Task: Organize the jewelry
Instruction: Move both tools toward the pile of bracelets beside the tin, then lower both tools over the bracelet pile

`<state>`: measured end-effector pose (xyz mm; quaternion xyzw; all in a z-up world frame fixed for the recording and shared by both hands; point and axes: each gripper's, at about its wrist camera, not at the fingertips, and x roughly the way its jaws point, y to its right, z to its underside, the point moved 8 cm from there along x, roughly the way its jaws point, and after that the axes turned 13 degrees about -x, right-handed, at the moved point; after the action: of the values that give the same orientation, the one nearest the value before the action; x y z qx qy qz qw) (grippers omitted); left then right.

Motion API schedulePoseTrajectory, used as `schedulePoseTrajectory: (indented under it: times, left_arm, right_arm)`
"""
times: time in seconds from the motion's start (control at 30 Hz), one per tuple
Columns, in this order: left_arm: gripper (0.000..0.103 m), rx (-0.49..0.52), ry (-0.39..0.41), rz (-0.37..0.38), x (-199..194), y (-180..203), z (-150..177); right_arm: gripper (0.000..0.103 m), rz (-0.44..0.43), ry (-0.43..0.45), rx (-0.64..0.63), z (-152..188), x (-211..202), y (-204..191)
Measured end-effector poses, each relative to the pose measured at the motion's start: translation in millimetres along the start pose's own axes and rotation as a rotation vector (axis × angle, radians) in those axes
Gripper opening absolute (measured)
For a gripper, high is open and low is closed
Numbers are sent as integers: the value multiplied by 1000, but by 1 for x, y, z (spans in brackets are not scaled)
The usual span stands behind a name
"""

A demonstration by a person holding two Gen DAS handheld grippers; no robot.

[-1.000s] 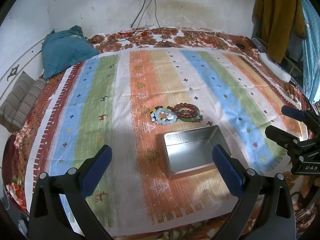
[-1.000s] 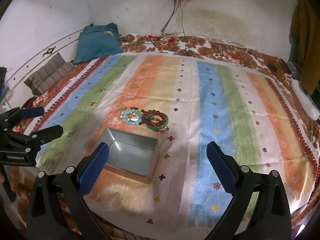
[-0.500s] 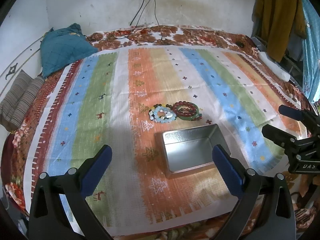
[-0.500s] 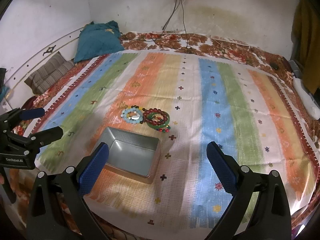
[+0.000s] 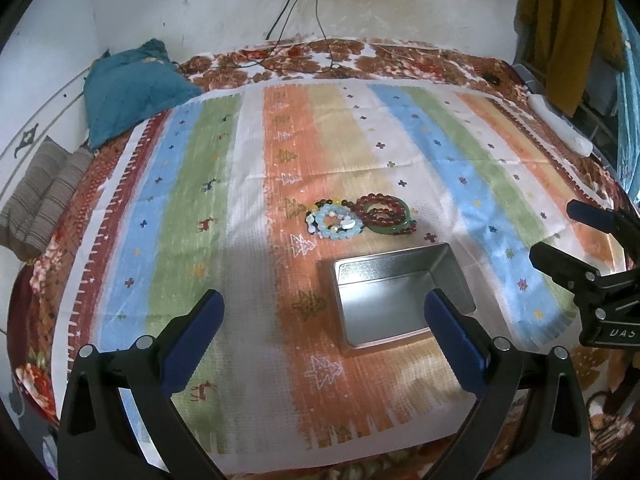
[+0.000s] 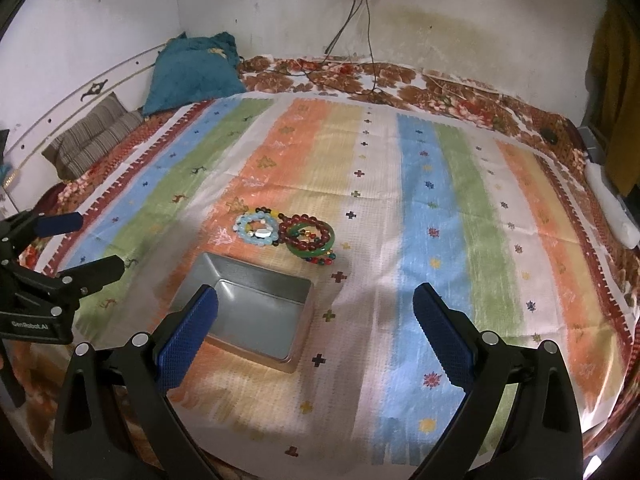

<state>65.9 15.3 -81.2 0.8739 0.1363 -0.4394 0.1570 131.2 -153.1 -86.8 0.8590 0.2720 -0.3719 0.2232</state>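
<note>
A heap of bead bracelets lies on the striped cloth: a pale blue one (image 5: 335, 222) (image 6: 257, 229) beside dark red ones and a green bangle (image 5: 386, 213) (image 6: 310, 238). Just in front of them stands an empty metal tin (image 5: 396, 296) (image 6: 248, 308). My left gripper (image 5: 322, 318) is open above the near cloth, its right finger in front of the tin's near right corner. My right gripper (image 6: 314, 318) is open too, its left finger over the tin's near left corner. Nothing is held by either. Each gripper also shows at the edge of the other's view.
The striped cloth (image 5: 192, 200) covers a bed with a floral sheet. A teal pillow (image 5: 128, 92) and a striped cushion (image 5: 36, 200) lie at the far left. Cables (image 5: 316, 20) hang from a wall socket. Clothes (image 5: 560, 20) hang at the right.
Both cameras have drifted slightly forward and down toward the tin and bracelets. Both grippers stay open and nothing on the cloth has moved.
</note>
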Motion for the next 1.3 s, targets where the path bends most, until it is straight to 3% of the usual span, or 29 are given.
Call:
schedulePoseTrajectory:
  times: [0.27,0.63,1.3]
  left_arm:
    - [97,-21,-44,33,15,-2,-7]
    - [97,17,-58,-32,36,-6,-22]
    - [95,-27,-187,-67,102,-23,-47]
  right_arm:
    - [99,-18,-22,17,-6,11,8]
    - [99,-28,-42,40,-18,29,14]
    - [99,-83,-146,72,-27,85,27]
